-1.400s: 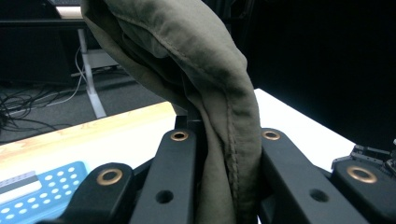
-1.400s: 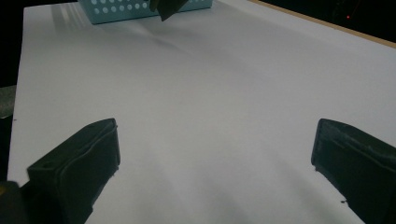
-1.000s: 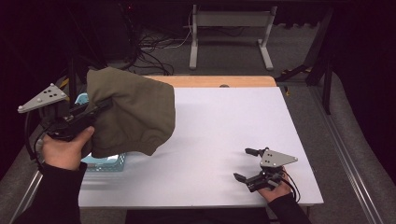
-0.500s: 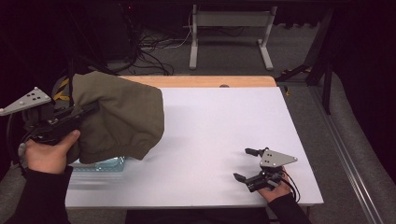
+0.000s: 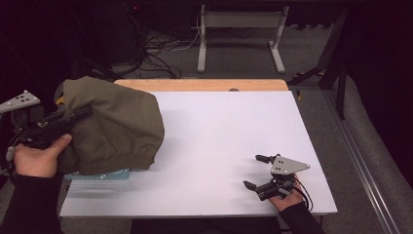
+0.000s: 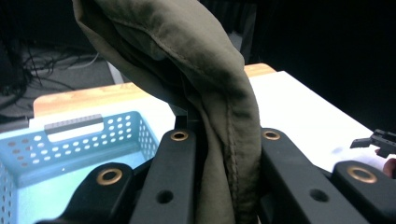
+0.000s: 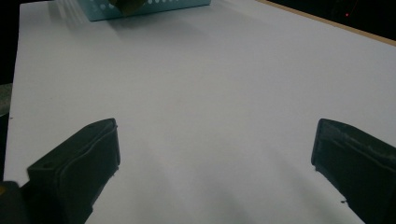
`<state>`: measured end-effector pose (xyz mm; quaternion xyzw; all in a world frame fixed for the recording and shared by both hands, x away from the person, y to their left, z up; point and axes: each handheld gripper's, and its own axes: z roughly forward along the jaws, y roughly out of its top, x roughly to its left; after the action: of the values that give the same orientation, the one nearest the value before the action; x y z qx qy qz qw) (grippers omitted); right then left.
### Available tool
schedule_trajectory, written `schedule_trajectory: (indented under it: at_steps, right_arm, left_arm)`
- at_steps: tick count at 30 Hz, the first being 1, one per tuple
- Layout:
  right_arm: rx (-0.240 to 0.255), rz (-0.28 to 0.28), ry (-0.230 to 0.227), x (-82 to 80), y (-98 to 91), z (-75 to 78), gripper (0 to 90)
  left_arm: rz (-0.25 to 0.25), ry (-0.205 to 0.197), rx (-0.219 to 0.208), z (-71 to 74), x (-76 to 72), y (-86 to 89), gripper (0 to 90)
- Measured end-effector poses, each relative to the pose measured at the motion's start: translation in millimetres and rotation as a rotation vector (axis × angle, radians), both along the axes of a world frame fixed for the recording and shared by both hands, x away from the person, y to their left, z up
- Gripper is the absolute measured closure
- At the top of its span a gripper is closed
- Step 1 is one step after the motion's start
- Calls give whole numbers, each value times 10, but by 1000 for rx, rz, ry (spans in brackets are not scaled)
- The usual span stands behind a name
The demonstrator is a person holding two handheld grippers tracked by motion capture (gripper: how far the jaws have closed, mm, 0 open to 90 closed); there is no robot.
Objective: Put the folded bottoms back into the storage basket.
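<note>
An olive-green garment (image 5: pixel 119 124) hangs bunched from my left gripper (image 5: pixel 73 117) at the table's left side, above a light blue perforated basket (image 5: pixel 100 174). In the left gripper view a fold of the garment (image 6: pixel 224 126) is pinched between the two black jaws, with the basket (image 6: pixel 74 140) below and behind. My right gripper (image 5: pixel 255 171) rests low on the white tabletop (image 5: pixel 219 136) near the front right, jaws wide apart. In the right gripper view its gripper (image 7: pixel 215 158) has only bare table between the fingers.
A wooden strip (image 5: pixel 199 85) runs along the table's far edge. Beyond it stand a metal table frame (image 5: pixel 238 34) and loose cables (image 5: pixel 160 48) on the floor. A grey rail (image 5: pixel 360 161) borders the right side. The basket (image 7: pixel 144 7) shows far off in the right gripper view.
My left gripper has carried the garment leftward and slightly down, so it now hangs further over the table's left edge and the basket. The right gripper has stayed in place.
</note>
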<state>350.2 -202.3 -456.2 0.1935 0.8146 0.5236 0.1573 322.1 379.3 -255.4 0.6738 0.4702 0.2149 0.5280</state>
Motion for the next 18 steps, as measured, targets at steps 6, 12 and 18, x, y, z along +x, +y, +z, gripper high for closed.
schedule_trajectory:
  at_steps: [6,12,18]
  right_arm:
    - [-4,-3,0,-1,3,-1,17]
    - [-6,-4,1,-1,9,-3,17]
    - [-7,-3,0,-3,8,-2,17]
  left_arm:
    - [30,42,6,-85,132,105,834]
    - [40,78,40,-174,277,145,834]
    - [62,124,47,-244,389,252,833]
